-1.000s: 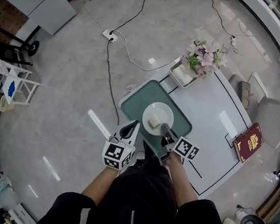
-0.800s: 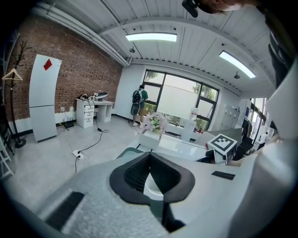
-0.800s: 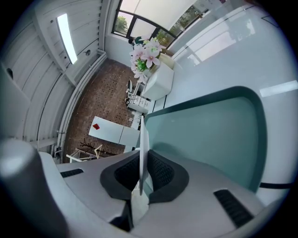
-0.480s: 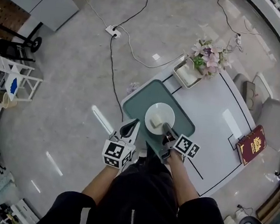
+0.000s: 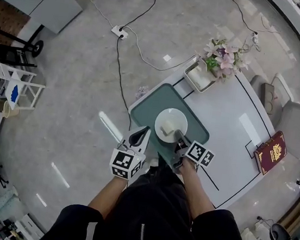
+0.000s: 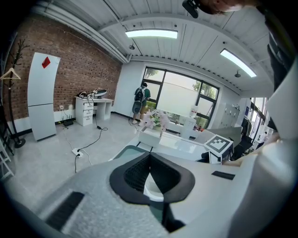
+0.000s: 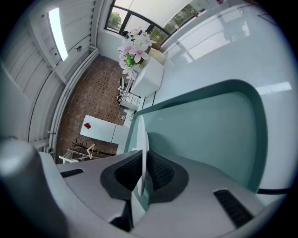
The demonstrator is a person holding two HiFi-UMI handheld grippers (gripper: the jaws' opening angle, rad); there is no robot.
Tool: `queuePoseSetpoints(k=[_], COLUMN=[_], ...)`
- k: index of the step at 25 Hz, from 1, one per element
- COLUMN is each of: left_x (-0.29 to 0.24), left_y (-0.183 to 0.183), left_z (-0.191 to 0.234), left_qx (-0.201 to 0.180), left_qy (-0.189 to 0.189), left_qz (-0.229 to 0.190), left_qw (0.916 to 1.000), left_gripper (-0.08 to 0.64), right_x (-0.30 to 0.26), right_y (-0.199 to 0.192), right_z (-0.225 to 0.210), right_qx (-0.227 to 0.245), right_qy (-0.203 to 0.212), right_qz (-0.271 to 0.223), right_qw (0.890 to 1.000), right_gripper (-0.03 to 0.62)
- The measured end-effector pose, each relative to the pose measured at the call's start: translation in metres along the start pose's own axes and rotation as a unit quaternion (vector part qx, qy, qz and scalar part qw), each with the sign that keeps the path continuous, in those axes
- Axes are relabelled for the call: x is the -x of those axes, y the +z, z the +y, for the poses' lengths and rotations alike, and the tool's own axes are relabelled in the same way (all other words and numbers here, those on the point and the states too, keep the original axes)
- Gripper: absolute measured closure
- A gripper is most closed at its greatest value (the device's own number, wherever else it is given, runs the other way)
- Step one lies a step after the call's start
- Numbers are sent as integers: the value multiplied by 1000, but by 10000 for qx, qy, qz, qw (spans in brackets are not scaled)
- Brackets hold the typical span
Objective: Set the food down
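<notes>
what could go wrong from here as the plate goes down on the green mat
1. The right gripper pinches the white plate at one spot on its rim only. Whether the plate already rests on the green mat is unclear; if not, it may tip and the pale food block could slide.
2. The mat lies at the corner of the table nearest the person, so a release too close to that edge could leave the plate overhanging.

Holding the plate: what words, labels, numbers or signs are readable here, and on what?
No readable text anywhere.
Red book: gold print on the cover, too small to read.
White cabinet: red diamond sign, nothing legible on it.
Cubes on left tool and right tool: black-and-white square markers, no words.
</notes>
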State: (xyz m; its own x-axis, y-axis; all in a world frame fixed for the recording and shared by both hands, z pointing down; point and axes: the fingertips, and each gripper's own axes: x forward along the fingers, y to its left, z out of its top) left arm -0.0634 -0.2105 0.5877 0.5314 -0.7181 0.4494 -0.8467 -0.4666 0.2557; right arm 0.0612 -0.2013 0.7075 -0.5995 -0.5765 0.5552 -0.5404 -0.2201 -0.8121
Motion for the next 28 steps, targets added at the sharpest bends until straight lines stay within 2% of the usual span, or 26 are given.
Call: queuePoseSetpoints(k=[9, 14, 23, 28], left_x=[0, -1, -3, 1], left_y=[-2, -3, -6, -8], left_z=[1, 0, 3, 4], left_qx=[29, 39, 72, 84], left_qy=[15, 1, 4, 13], left_qz=[14, 8, 31, 34], left_qw=[10000, 10000, 10000, 10000], left_gripper=[554, 554, 554, 554], right_x=[-2, -3, -4, -2], right_y=[-1, 0, 1, 0], right_z=[-1, -4, -3, -2], right_qx=[220, 631, 1676, 1997], right_qy=[-256, -541, -1010, -1220], right_qz=[107, 189, 212, 220], right_qw=[9994, 9964, 9804, 9720], right_gripper=[568, 568, 539, 519])
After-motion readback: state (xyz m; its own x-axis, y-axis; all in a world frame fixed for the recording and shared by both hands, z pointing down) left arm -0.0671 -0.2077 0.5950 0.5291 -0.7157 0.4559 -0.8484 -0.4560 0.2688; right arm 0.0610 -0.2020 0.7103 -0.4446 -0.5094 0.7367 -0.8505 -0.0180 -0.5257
